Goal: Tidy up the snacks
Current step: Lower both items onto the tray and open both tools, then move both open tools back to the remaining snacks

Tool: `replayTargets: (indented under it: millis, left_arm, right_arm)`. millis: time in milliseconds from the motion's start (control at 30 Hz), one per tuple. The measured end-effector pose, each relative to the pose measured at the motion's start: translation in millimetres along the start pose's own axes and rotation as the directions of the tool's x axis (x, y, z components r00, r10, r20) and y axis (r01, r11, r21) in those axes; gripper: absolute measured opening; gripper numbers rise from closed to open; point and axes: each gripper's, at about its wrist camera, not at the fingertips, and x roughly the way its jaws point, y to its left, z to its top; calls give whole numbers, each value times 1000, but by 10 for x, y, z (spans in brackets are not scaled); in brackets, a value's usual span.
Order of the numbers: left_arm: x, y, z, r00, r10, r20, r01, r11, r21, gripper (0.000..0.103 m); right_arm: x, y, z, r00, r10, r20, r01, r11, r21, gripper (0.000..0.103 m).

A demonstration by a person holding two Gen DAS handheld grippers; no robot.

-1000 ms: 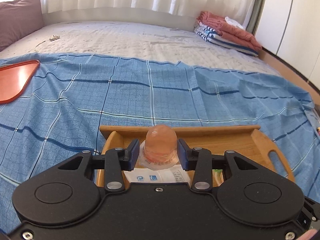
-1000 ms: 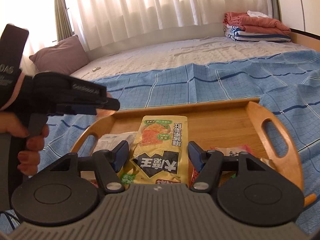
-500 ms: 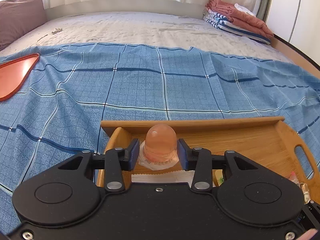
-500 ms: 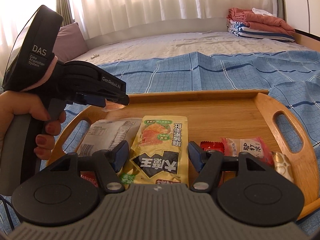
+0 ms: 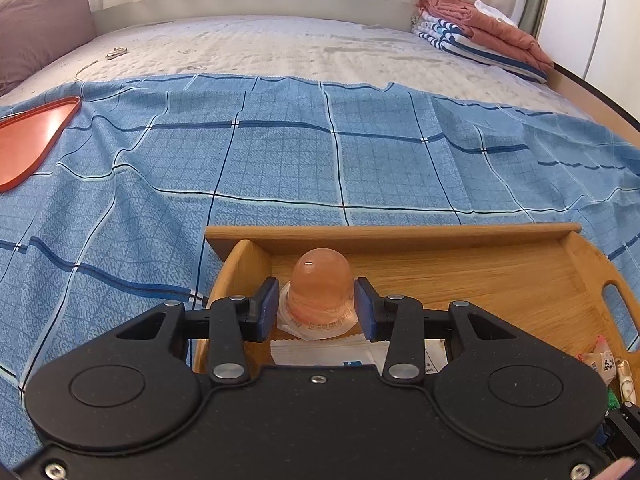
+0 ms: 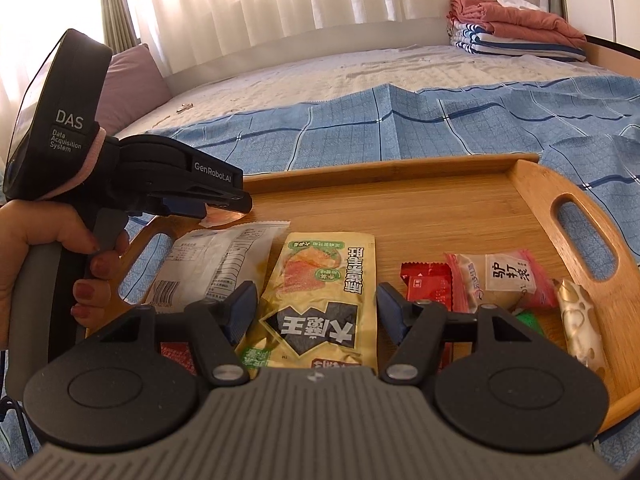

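snacks (image 6: 316,300) on wooden tray (image 6: 440,208) | blue plaid bedspread (image 5: 280,168) | left fingers (image 5: 266,306) grasp jelly cup (image 5: 322,292) | right fingers (image 6: 242,308) released

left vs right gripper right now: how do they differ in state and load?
The left gripper is shut on the jelly cup, pads against its sides; the right gripper is open, gripping nothing. The left gripper carries the cup above the wooden tray, while the right gripper's fingers straddle the yellow snack pouch that lies flat on the tray. The left shell is black, the right grey. Both have blue pads and sit over the same tray.
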Motion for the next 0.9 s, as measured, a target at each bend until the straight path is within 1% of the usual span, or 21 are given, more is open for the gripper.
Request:
replayTargets:
  millis: [200,233,267,367,400,467,533,633,800,900]
  left_arm:
    - [-8,-26,-14,1000,5,-5,-5,1000,3,40]
    - [-24,-29,-14,1000,7,-2,-7,1000,2,43]
    - [-41,-32,-9,1000,7,0,-7,1000,4,48]
    - [-122,-60,-9,1000,8,10,-8,1000,23,60]
    - [-156,-69,-10,1000,13,16,-13,1000,27,62]
    - [-241,-78,-16,999,17,29,-18,999,32,72]
    - [-346,-83,-33,999,17,43,-19,999,37,75]
    - [-543,-77,-106,998,8,69,-11,999,41,82]
    - [-917,-84,-313,996,-30,90,24,998,65,84]
    - [-1173,-108,-465,991,-50,122,39,995,88,85]
  right_arm:
    - [-9,-8,-8,1000,4,-2,-4,1000,10,71]
    - [-17,-11,-9,1000,4,-1,-4,1000,13,74]
    - [-24,-14,-7,1000,8,2,-8,1000,14,80]
    - [-61,-21,13,1000,16,6,-16,1000,13,84]
    - [-86,-23,19,1000,16,11,-16,1000,13,84]
    - [-146,-21,33,1000,17,20,-18,1000,12,85]
    - [-222,-17,55,999,20,30,-21,1000,9,86]
    - [-358,-22,72,999,19,48,-18,1000,-7,88]
    - [-604,-59,61,997,20,72,-18,999,-28,90]
    - [-768,-106,18,996,19,82,-16,999,-34,90]
